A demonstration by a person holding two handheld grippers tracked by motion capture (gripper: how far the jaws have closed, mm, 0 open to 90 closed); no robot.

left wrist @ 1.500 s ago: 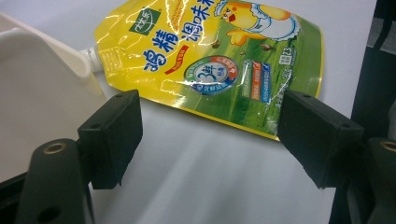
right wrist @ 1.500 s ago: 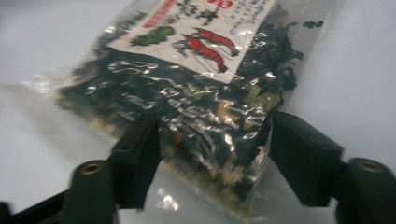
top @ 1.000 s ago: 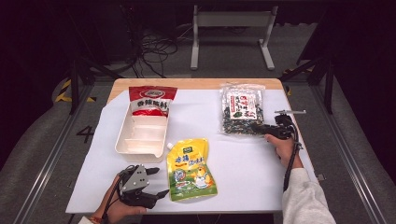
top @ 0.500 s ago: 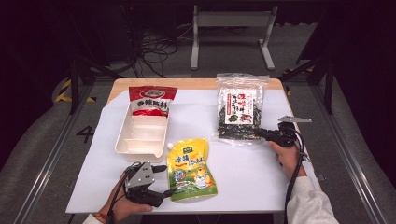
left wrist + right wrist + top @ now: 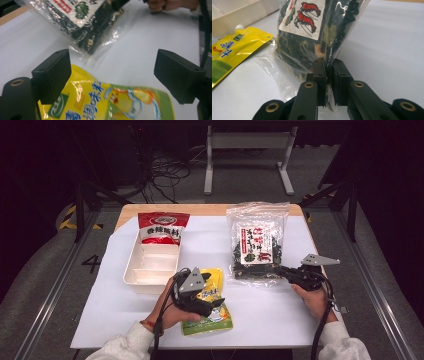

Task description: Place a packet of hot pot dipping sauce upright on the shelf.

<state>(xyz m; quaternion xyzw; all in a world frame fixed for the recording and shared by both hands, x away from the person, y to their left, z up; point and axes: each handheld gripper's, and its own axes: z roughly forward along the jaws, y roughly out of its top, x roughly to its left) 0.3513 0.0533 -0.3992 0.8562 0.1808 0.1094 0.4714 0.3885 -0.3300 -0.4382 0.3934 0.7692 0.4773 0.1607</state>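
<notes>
Here the right gripper (image 5: 326, 75) pinches the clear edge of the seaweed bag (image 5: 256, 245) between closed jaws, the bag lying at its ten o'clock on the white table (image 5: 295, 315). The left gripper (image 5: 112, 75), jaws just widening and spread with nothing between them, hovers over the yellow pouch (image 5: 212, 312). At the pouch's eleven o'clock sits the white tray (image 5: 145, 270), with the red packet (image 5: 162, 226) resting on its far end.

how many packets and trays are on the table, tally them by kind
Snack packets: 3 – red packet lying in the tray's far end, clear seaweed bag, yellow pouch
White divided tray: 1
Handheld grippers: 2 – left gripper open over the yellow pouch, right gripper shut on the seaweed bag's edge
Total: 6
</notes>
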